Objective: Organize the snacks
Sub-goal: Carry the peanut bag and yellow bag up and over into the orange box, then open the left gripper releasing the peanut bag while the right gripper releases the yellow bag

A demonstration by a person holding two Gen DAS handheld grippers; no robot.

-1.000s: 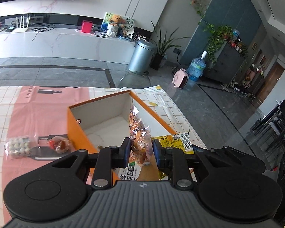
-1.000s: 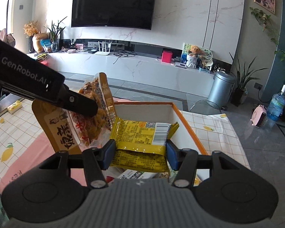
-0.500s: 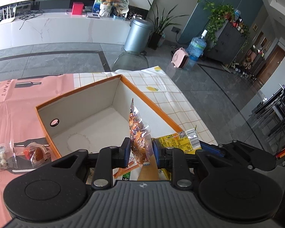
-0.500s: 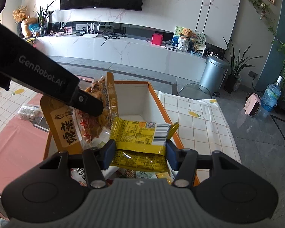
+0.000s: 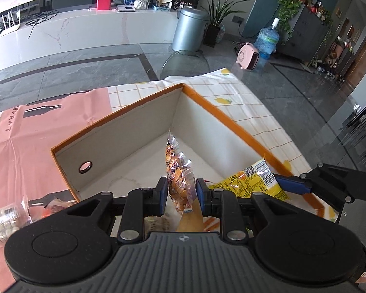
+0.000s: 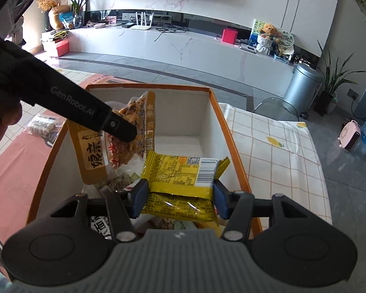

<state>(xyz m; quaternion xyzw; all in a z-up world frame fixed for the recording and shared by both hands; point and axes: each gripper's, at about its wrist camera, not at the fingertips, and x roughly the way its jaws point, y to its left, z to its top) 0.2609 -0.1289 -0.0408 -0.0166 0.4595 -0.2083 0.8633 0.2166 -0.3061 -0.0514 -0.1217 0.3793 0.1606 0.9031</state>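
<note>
The open orange box sits on the tablecloth as the collecting place, with a few packets already at its near end. Both grippers hang over it: the right gripper pinches a yellow packet across its width, ready to drop in. The left gripper squeezes a clear snack bag edge-on so it hangs down toward the box floor.

Glossy plastic yellow packet, matt cardboard box
</note>
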